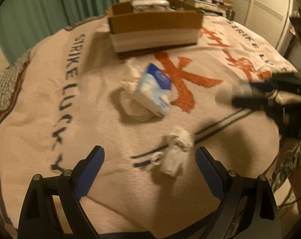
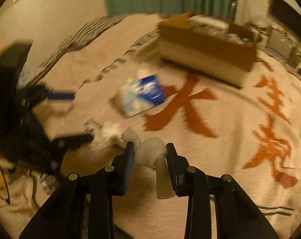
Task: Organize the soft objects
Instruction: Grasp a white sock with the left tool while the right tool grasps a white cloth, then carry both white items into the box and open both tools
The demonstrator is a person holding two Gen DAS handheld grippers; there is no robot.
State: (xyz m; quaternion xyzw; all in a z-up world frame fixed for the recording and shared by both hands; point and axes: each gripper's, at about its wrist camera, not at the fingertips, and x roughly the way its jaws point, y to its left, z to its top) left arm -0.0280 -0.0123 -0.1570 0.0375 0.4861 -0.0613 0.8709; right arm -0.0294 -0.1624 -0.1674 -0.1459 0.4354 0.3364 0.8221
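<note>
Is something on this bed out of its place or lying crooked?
Yes. The blue tissue pack lies tilted, propped on a crumpled white cloth, not flat on the blanket. Another white wad lies loose outside the cardboard box.

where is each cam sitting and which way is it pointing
Left wrist: sits on the open left gripper, looks across the blanket over a crumpled white cloth toward the cardboard box; the right gripper shows at right.
Right wrist: sits on the right gripper, shut on a knotted white cloth, facing the box; the left gripper shows at left.
Shared: box, tissue pack, blanket.
</note>
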